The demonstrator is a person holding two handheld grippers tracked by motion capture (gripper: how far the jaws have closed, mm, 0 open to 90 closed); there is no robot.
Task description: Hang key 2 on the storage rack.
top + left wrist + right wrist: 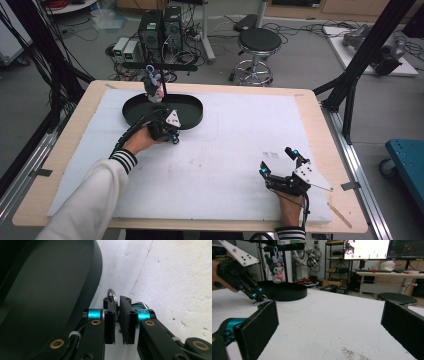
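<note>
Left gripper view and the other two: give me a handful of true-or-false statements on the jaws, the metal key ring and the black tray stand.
1. The left gripper has its jaws shut on a silver metal key ring. True.
2. The right gripper holds the ring too. False: its jaws stand wide apart over bare white foam matting.
3. A small dark plush toy hangs from the crossbar above the black oval tray. True.
4. The left gripper is inside the tray. False: it is on the matting beside the tray's rim.
</note>
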